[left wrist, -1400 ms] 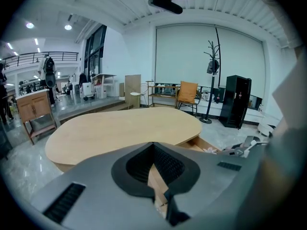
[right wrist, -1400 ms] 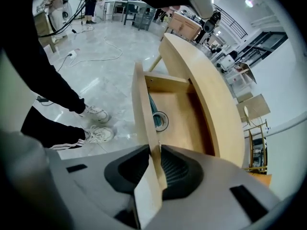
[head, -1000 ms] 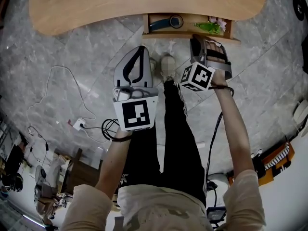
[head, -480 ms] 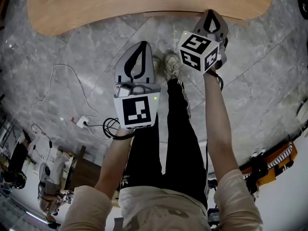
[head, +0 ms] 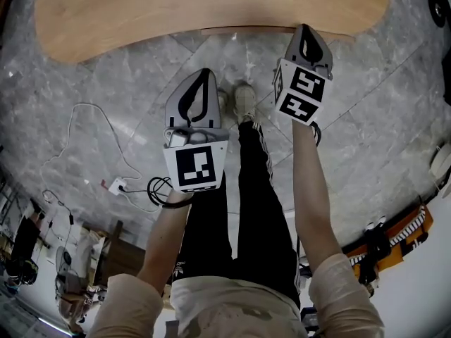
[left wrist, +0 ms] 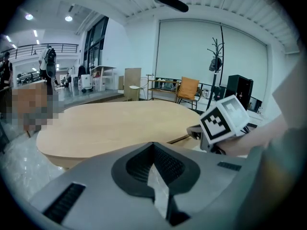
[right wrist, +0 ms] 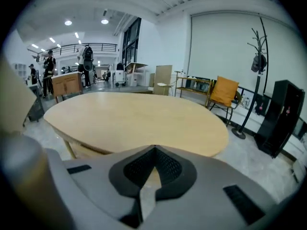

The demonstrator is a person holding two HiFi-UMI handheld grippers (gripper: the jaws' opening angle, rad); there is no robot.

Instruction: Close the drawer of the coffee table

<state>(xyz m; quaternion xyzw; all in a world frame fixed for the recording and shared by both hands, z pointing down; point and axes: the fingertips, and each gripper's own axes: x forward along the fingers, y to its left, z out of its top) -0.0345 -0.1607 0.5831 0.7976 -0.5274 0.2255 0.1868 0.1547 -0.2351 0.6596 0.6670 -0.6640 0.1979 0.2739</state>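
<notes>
The light wooden coffee table [head: 176, 9] fills the top of the head view. Its drawer front [head: 246, 29] sits flush under the table's near edge, and nothing of the inside shows. My right gripper [head: 304, 28] is shut and empty, with its tip at the table edge just right of the drawer. In the right gripper view the jaws [right wrist: 154, 150] meet in front of the tabletop [right wrist: 134, 119]. My left gripper [head: 204, 72] hangs lower over the floor, shut and empty, apart from the table. Its own view shows the tabletop [left wrist: 120, 123] and the right gripper's marker cube [left wrist: 225, 121].
The person's shoes [head: 243, 97] stand on the marble floor between the grippers. A white power strip with a cable [head: 116, 183] lies on the floor at the left. Behind the table stand an orange chair [right wrist: 225, 92], a coat stand [right wrist: 256, 56] and a black cabinet [right wrist: 283, 114].
A second ago the drawer stood open with things in it and the right gripper at its front. Now it is pushed in, and the right gripper has rolled, shut and risen to the table edge.
</notes>
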